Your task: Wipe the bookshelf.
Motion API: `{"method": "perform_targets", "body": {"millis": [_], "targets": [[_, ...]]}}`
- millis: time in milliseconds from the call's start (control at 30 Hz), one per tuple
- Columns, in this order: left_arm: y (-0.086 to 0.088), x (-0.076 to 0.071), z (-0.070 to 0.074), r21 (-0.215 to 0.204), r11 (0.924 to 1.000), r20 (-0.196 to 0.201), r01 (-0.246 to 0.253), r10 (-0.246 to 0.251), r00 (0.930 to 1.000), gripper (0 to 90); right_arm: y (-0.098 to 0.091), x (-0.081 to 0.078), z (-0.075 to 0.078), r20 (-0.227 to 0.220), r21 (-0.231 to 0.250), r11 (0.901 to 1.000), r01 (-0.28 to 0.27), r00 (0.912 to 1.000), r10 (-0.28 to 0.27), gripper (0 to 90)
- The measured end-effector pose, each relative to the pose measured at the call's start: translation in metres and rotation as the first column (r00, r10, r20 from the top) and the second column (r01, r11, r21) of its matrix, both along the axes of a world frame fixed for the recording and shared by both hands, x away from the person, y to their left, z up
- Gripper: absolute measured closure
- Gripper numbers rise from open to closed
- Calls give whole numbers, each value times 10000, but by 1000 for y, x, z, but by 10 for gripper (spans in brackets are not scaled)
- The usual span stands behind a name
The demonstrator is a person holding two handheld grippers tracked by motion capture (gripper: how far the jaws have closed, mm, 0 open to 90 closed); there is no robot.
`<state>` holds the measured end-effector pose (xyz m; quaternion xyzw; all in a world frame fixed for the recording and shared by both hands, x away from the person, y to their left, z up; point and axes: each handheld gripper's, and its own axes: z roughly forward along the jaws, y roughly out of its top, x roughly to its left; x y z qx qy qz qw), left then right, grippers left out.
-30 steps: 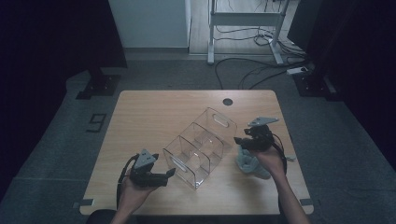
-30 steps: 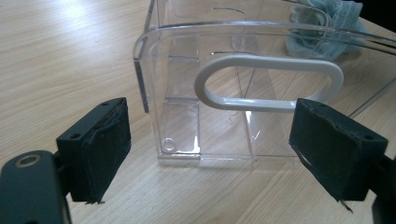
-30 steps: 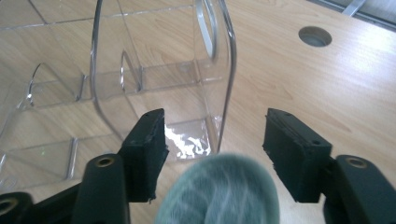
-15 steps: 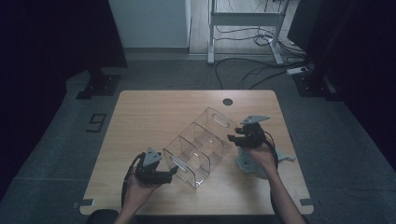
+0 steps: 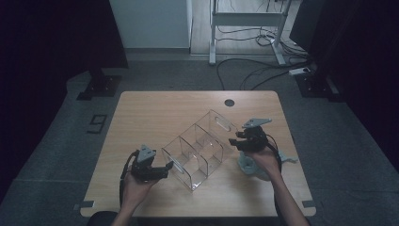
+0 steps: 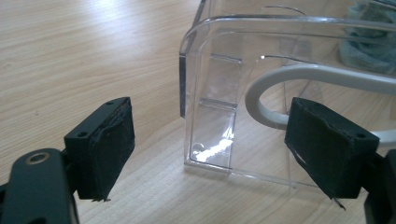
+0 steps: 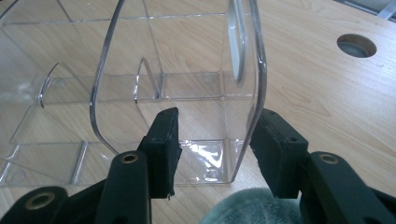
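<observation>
From above, we see a pale wooden desk (image 5: 155,113) on a grey floor, with a person's two forearms coming in from the bottom edge. A clear plastic organizer (image 5: 200,147), a long box split by dividers into open-topped compartments, lies diagonally across the middle of the desk. The left gripper (image 5: 162,169) sits at the organizer's near-left end, and the right gripper (image 5: 234,142) at its far-right end, so the box lies between the two. In the left gripper view, our two black jaws stand wide apart and released, holding nothing; the organizer's rounded end wall (image 6: 233,93) stands on the desk ahead of the gap and slightly toward the right jaw, not touched by either pad. A pale grey cable (image 6: 317,77) curves behind the clear plastic. In the right gripper view, the jaws straddle the organizer's end wall (image 7: 187,70), one pad inside the end compartment and one outside the side wall with its slot handle. These jaws have just been closing with the plastic between them, but the pads are not clearly pressing on it, so we read them as not yet clamped. A grey-green cloth (image 5: 248,165) lies on the desk just beside the right hand (image 5: 263,157), near the organizer's end.
</observation>
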<state>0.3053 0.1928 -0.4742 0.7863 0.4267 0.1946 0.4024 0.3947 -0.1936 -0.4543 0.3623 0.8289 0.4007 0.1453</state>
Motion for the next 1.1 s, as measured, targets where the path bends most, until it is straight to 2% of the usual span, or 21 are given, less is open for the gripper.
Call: {"method": "perform_targets", "body": {"millis": [100, 233, 367, 567, 667, 767, 900, 1000, 1100], "targets": [[1, 4, 0, 68, 9997, 120, -244, 243, 9996, 163, 3, -2, -1, -8, -199, 9998, -48, 10000, 48, 513], [4, 8, 0, 148, 9990, 203, -417, 414, 9989, 166, 5, -4, -1, -77, -194, 9998, -14, 10000, 13, 513], [1, 2, 2, 54, 9999, 6, -88, 88, 10000, 168, 7, -6, -1, -122, -250, 9997, -2, 9999, -1, 521], [-8, -16, 2, 239, 9984, -172, 518, -514, 9985, 166, 6, -11, 2, -136, -348, 9992, -186, 9997, 181, 530], [-8, -16, 3, 341, 9986, -81, 414, -411, 9991, 167, 5, -13, 4, -169, -337, 9992, -218, 9996, 213, 530], [-4, -9, 3, 84, 9998, -74, 187, -187, 9998, 168, 5, -15, 4, -217, -330, 9993, -194, 9996, 187, 526], [-1, -2, 4, 39, 10000, 44, -52, 52, 10000, 171, 6, -17, 5, -193, -542, 9983, -228, 9996, 218, 513], [-1, -3, 5, 24, 10000, -44, 14, -14, 10000, 173, 5, -19, 6, -205, -600, 9978, -266, 9995, 254, 509], [-2, -10, 8, -30, 9997, -75, 247, -248, 9997, 171, 5, -19, 6, -280, -488, 9982, -355, 9990, 342, 507]]}}
